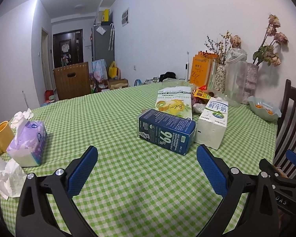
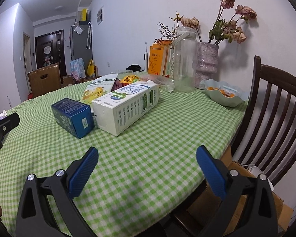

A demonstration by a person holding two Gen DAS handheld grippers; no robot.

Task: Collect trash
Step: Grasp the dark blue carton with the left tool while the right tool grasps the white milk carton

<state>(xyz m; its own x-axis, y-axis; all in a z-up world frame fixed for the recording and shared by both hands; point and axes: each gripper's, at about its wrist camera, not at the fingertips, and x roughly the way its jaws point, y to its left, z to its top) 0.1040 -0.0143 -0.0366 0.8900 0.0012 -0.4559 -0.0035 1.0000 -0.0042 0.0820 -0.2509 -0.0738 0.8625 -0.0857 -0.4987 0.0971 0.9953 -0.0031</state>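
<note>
Nothing collected yet: left gripper (image 1: 147,154) and right gripper (image 2: 147,154) gaping wide, empty. Still lying mid-frame: blue carton (image 1: 165,131), milk carton (image 2: 126,108); crumpled tissues (image 1: 5,175) lower left.

counter (image 1: 112,118): green checked cloth | centre: blue carton (image 1: 165,131), white milk carton (image 1: 213,122), both lying flat | left: tissue pack (image 1: 27,144), yellow mug (image 1: 1,136) | far right: bowl (image 1: 264,108), vases (image 1: 220,77)
</note>
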